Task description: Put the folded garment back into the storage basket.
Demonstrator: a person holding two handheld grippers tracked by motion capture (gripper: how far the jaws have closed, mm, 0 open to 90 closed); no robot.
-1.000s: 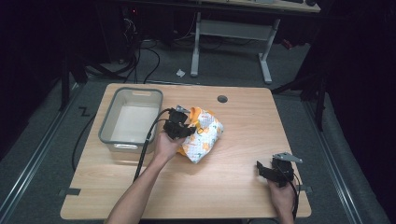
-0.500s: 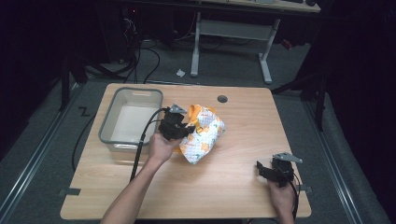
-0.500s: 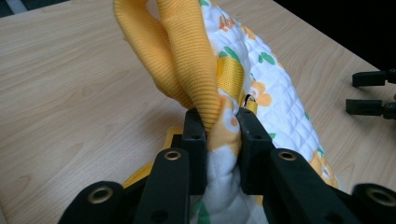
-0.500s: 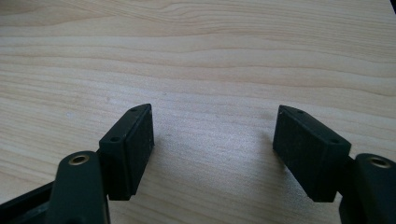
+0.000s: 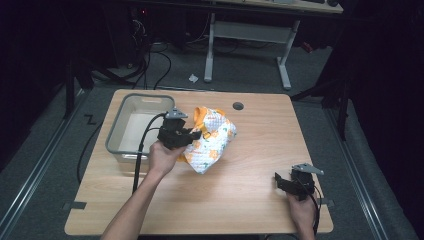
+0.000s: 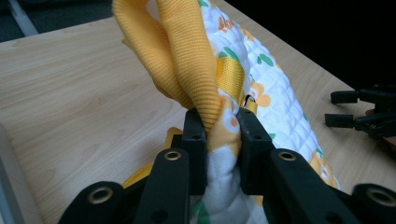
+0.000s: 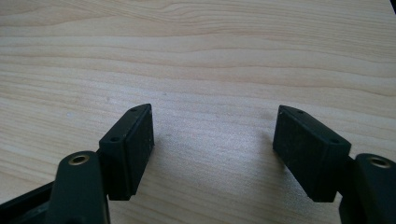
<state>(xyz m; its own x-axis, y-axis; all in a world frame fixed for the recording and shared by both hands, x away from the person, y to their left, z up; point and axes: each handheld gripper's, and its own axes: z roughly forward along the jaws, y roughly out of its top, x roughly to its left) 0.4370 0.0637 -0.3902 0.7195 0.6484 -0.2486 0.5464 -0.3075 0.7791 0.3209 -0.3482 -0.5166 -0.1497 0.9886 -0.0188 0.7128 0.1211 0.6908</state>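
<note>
Wooden tabletop [image 5: 240,165] is carrying everything in play, with a grey bin [image 5: 120,131] sitting open at its left rear. Quilted garment [image 5: 212,140], white with orange and green print and orange ribbed trim, is hanging bunched near the middle of the tabletop, just right of the bin; its lower end is seemingly still resting on the wood, though contact cannot be confirmed. Its long axis is running diagonally, from the far upper end down toward the person's side.

Left tool [image 5: 196,135] is lying nearest by far: its jaws are clamping tight on a fold of the fabric and trim, and the bin is standing directly to the left of that grip, so any transfer is turning on a short leftward carry over the rim.

Right tool [image 5: 278,181] is resting well apart at the near right corner, jaws standing wide and holding nothing, bare wood between them.
</note>
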